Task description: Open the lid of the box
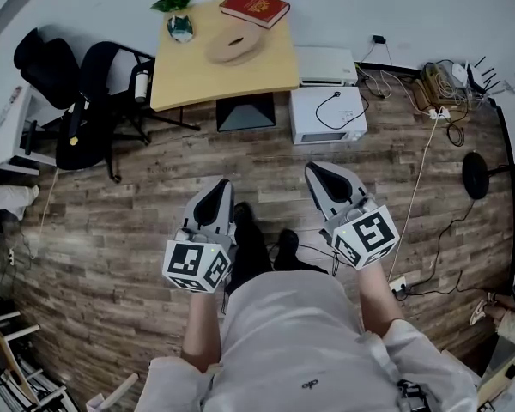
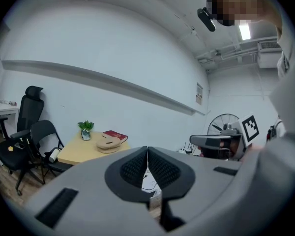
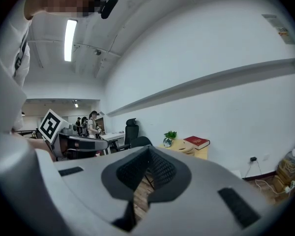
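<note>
The person stands on a wood floor (image 1: 112, 230), a gripper in each hand, both held out in front and tipped slightly down. The left gripper (image 1: 216, 191) has its jaws closed together with nothing between them; its own view shows the dark pads (image 2: 135, 168) meeting along a thin seam. The right gripper (image 1: 322, 174) is likewise closed and empty, its pads (image 3: 162, 170) pressed to each other. The box (image 1: 233, 43), a tan, rounded one with its lid on, lies on the far half of a light wood table (image 1: 197, 75) against the wall, well apart from both grippers. A red book (image 1: 254, 8) lies just beside the box at the table's back corner, and a small plant (image 1: 176, 11) stands on the box's other side. Two black chairs (image 1: 77, 101) stand left of the table. A white microwave (image 1: 328, 114) sits on the floor to the table's right, with cables trailing beyond it.
</note>
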